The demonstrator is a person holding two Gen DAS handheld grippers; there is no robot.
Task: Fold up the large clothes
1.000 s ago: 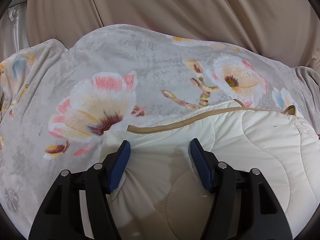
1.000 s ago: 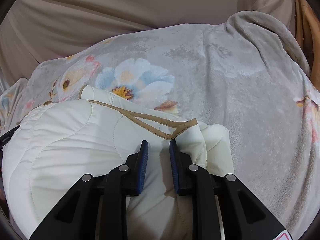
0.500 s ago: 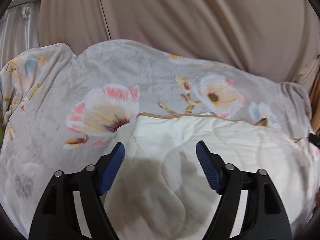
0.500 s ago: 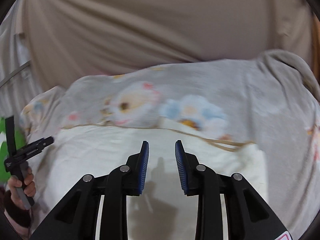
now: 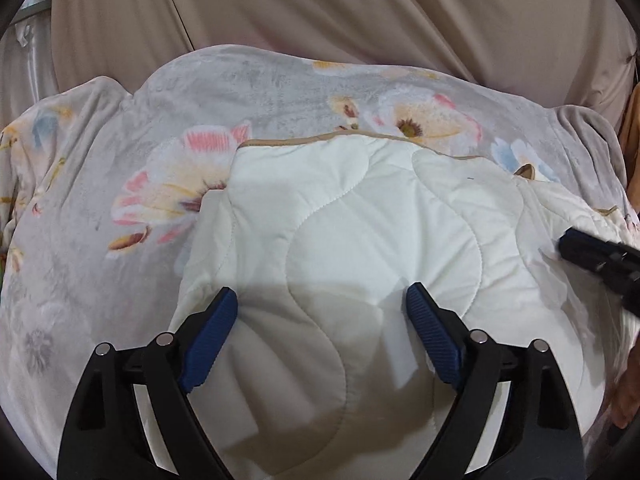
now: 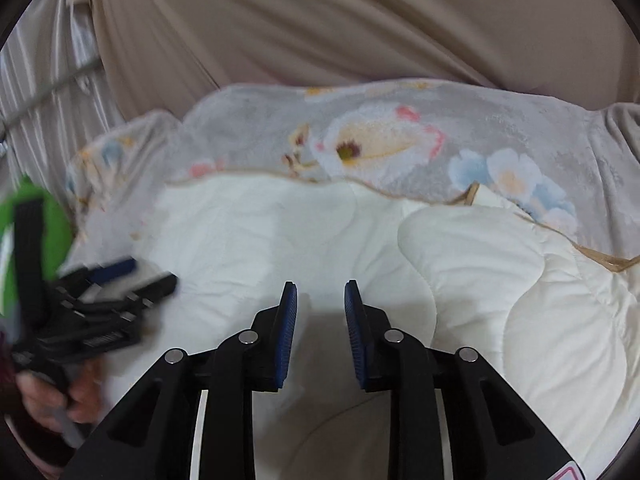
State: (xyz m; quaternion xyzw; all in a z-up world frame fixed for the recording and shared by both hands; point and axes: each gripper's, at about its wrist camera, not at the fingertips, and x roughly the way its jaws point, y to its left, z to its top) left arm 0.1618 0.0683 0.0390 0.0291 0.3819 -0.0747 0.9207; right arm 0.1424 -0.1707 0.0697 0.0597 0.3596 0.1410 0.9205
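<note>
A cream quilted garment with tan trim (image 5: 360, 232) lies folded on a grey floral blanket (image 5: 100, 184). My left gripper (image 5: 322, 308) is wide open above its near part, holding nothing. My right gripper (image 6: 321, 300) is open a little above the garment (image 6: 460, 264), empty. The right gripper's tip shows at the right edge of the left wrist view (image 5: 592, 258). The left gripper shows blurred at the left of the right wrist view (image 6: 100, 304).
The floral blanket (image 6: 400, 120) covers the whole surface. A beige curtain (image 5: 340, 8) hangs behind it. A pale striped curtain (image 6: 40, 92) is at the far left. Something green (image 6: 36, 240) sits at the left edge.
Both grippers pulled back and up from the garment's tan edge. The left opened wider; the right opened from nearly closed and swung left. The garment now lies flatter.
</note>
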